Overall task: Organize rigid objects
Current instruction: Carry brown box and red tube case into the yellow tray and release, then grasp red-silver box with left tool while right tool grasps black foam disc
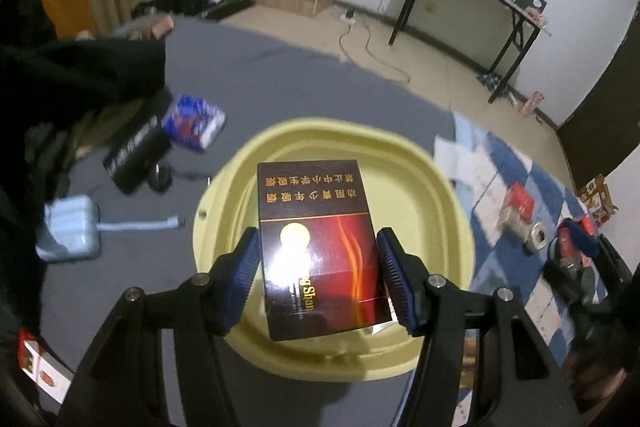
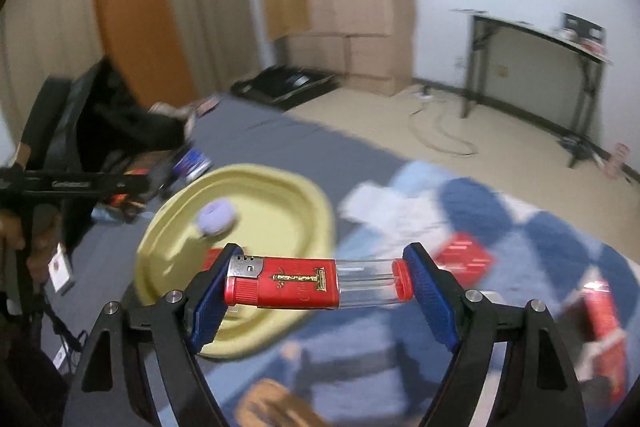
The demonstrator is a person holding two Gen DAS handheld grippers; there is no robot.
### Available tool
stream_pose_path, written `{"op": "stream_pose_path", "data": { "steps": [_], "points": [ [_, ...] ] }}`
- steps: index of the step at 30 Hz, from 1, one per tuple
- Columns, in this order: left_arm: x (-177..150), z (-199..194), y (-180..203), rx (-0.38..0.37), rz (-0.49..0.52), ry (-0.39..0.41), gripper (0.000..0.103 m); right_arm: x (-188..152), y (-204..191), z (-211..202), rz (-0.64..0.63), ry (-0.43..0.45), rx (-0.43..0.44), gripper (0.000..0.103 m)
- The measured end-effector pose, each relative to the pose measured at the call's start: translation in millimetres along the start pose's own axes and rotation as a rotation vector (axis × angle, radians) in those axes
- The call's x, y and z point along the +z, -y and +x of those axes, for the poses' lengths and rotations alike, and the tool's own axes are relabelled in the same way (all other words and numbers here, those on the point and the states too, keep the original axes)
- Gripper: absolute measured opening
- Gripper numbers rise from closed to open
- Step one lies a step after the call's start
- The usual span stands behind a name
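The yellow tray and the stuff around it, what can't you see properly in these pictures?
- Left wrist view: the dark box in the left gripper hides the middle of the yellow tray.
- Left wrist view: glare whitens part of the box's label.
- Right wrist view: the purple thing on the tray is too blurred to name.

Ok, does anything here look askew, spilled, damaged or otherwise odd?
Nothing looks spilled or damaged. The left gripper holds the dark cigarette box squarely over the yellow basin; the right gripper clamps the red lighter end to end, level. Both views are motion-blurred.
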State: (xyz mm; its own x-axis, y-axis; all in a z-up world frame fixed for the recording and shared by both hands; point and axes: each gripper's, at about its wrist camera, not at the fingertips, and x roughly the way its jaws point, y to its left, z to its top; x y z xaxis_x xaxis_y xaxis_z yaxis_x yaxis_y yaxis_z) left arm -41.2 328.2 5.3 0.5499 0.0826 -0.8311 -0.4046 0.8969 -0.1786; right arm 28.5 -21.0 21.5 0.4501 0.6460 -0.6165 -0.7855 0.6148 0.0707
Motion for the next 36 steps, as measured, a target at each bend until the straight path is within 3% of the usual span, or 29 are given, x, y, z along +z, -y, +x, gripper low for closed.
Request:
{"op": "stream_pose_path", "data": {
  "steps": [6, 11, 16, 24, 27, 29, 31, 36],
  "points": [
    [-15, 49, -23, 0.001, -0.041, -0.132, 0.060, -2, -64, 70, -0.132, -0.114, 0.017, 0.082],
    [-4, 67, -28, -0.008, -0.056, -0.133, 0.060, -6, -80, 126, -0.162, -0.170, 0.002, 0.082],
    [-7, 91, -29, -0.006, -0.070, -0.181, 0.060, -15, -85, 150, -0.175, -0.185, -0.016, 0.082],
    [-3, 92, -32, -0.004, -0.127, -0.164, 0.061, -20, -95, 172, -0.174, -0.194, -0.007, 0.082],
    [1, 86, -32, -0.029, -0.149, -0.137, 0.077, -21, -98, 175, -0.179, -0.202, 0.017, 0.085],
    [4, 75, -31, -0.040, -0.163, -0.095, 0.099, -21, -99, 169, -0.181, -0.177, 0.019, 0.098],
    [7, 64, -28, -0.058, -0.158, -0.049, 0.103, -21, -97, 159, -0.168, -0.147, 0.027, 0.102],
    [10, 51, 3, -0.089, -0.069, -0.019, 0.103, -26, -66, 111, -0.063, -0.076, 0.002, 0.103]
  ]
}}
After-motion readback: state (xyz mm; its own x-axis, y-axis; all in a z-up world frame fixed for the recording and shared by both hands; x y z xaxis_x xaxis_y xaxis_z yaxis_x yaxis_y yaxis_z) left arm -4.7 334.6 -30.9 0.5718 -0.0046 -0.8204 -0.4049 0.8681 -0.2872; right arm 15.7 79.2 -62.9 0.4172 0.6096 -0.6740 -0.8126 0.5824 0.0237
